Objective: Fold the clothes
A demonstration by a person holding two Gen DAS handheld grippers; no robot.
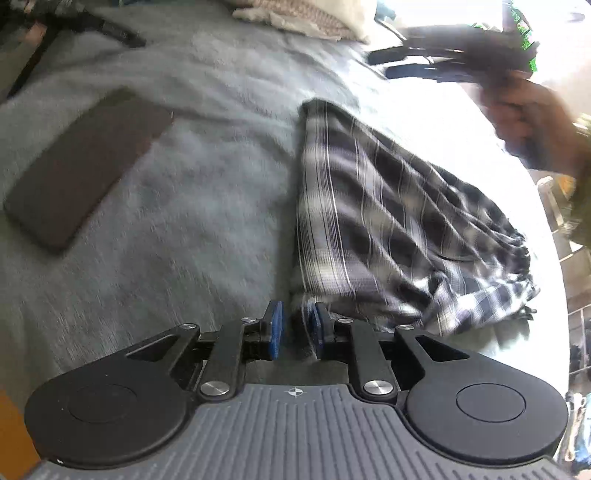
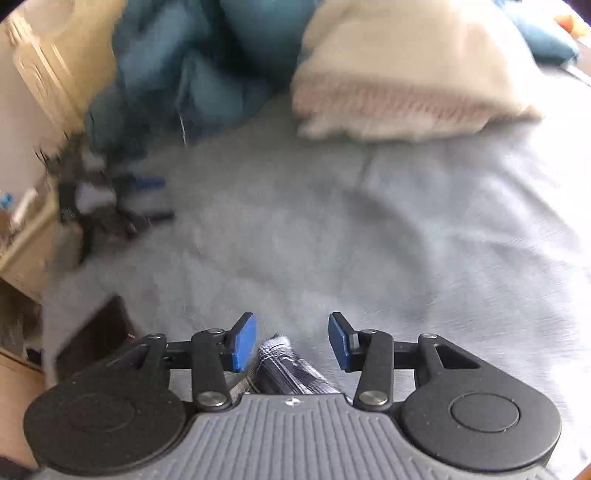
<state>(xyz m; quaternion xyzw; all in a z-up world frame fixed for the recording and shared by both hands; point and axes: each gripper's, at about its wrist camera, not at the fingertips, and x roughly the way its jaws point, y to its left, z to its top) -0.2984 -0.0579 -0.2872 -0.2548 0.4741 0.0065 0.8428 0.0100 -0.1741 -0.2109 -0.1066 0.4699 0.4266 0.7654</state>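
On the grey bedspread (image 1: 207, 206) our plaid shirt (image 1: 388, 221) lies folded; left gripper (image 1: 295, 328) stands slightly parted around its near edge; right gripper (image 2: 291, 341) gapes over a corner, gripping nothing; dark phone (image 1: 85, 166) lies left.

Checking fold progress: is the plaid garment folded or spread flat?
Folded, loosely: the plaid garment lies doubled into a narrow wedge with a bunched, rumpled end on the bed.

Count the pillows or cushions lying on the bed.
3, as far as the blur allows: a cream pillow at the head of the bed, a large teal cushion to its left, and a smaller teal one behind its right end. More may be hidden.
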